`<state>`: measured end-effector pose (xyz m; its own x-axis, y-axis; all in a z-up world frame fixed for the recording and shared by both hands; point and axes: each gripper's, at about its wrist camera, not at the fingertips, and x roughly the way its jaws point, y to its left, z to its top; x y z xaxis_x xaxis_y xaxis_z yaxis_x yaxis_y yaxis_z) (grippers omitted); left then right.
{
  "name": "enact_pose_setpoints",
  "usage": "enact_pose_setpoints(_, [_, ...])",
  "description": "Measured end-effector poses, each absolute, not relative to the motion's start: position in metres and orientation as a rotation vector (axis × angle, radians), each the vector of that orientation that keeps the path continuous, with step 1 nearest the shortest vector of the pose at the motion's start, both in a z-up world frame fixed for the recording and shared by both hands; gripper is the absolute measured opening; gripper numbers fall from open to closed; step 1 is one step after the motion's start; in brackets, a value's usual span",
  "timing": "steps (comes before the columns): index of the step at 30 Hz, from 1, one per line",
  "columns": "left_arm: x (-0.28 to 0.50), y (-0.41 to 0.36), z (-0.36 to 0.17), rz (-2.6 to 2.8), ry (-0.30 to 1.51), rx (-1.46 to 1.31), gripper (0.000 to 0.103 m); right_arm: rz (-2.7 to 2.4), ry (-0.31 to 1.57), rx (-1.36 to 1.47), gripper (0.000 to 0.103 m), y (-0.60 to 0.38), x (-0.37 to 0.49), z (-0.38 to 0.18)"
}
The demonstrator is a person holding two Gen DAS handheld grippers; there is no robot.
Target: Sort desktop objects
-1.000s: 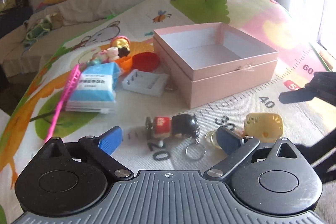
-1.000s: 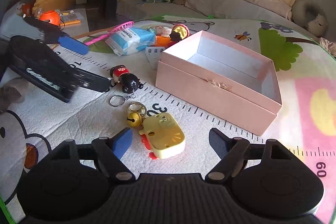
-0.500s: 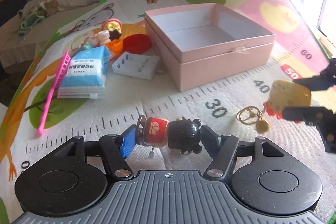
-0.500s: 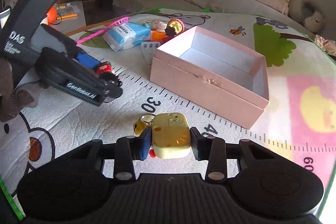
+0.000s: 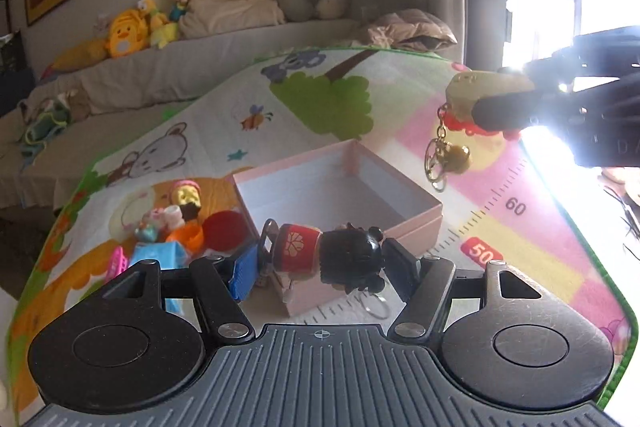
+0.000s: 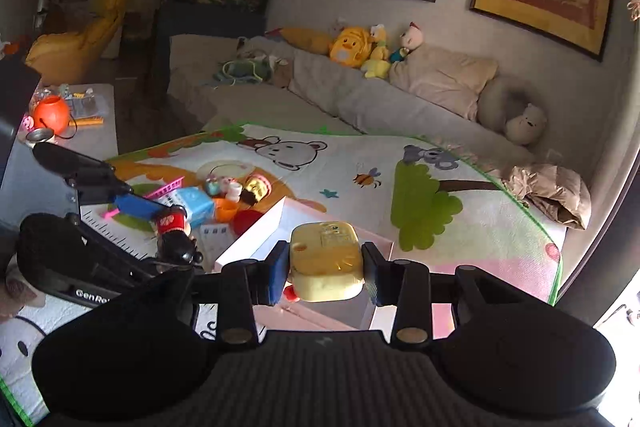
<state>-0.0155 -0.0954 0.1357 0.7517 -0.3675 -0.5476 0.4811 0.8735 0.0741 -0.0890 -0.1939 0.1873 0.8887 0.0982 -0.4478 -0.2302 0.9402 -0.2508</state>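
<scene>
My left gripper [image 5: 324, 263] is shut on a doll keychain [image 5: 328, 255] with a red body and a black head, held sideways in the air over the near corner of the open pink box [image 5: 416, 223]. The doll's ring hangs below it. My right gripper [image 6: 326, 269] is shut on a yellow square toy [image 6: 326, 261], raised above the pink box [image 6: 256, 239]. In the left wrist view that yellow toy [image 5: 476, 87] shows at the upper right, and a bell and key ring [image 5: 448, 155] dangle from it. The box is empty inside.
Left of the box on the play mat [image 5: 520, 227] lie a blue tissue pack [image 5: 160, 255], a red lid [image 5: 226, 229], an orange cup [image 5: 186, 235], a pink comb [image 5: 118, 263] and small figures [image 5: 186, 195]. A sofa with plush toys [image 5: 124, 35] runs behind. A side table holds an orange bucket [image 6: 50, 113].
Both grippers closed, the left on the doll keychain and the right on the yellow toy. Both then rose from the mat with their loads, up over the box.
</scene>
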Motion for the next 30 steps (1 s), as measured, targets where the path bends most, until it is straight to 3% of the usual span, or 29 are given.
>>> enact_pose_setpoints(7, [0.049,-0.118,0.137,-0.454,0.506,0.209,0.072,0.133,0.436,-0.226,0.038,-0.211,-0.027,0.203])
enact_pose_setpoints(8, [0.063,-0.123,0.137,-0.468,0.504,0.215,0.078,0.124,0.434,-0.218,0.038,-0.212,-0.013,0.205])
enact_pose_setpoints(9, [0.078,-0.126,0.136,-0.479,0.518,0.214,0.093,0.114,0.432,-0.219,0.038,-0.212,-0.001,0.206])
enact_pose_setpoints(10, [0.088,-0.125,0.135,-0.470,0.527,0.198,0.095,0.108,0.436,-0.225,0.042,-0.213,0.013,0.205])
enact_pose_setpoints(11, [0.095,-0.120,0.133,-0.455,0.532,0.178,0.095,0.117,0.447,-0.231,0.054,-0.212,0.026,0.203])
enact_pose_setpoints(12, [0.098,-0.112,0.131,-0.440,0.534,0.157,0.095,0.113,0.455,-0.229,0.059,-0.212,0.037,0.200])
enact_pose_setpoints(18, [0.064,-0.043,0.093,-0.277,0.464,0.232,0.100,0.126,0.537,-0.215,0.060,-0.201,0.071,0.169])
enact_pose_setpoints(22, [0.060,0.004,0.059,-0.181,0.532,0.193,0.101,0.178,0.637,-0.103,0.060,-0.186,0.102,0.153])
enact_pose_setpoints(28, [0.064,0.069,0.032,-0.102,0.604,0.057,0.101,0.265,0.797,0.061,0.076,-0.124,0.173,0.127])
enact_pose_setpoints(30, [0.063,0.085,0.030,-0.103,0.602,0.026,0.102,0.267,0.827,0.080,0.076,-0.099,0.204,0.116])
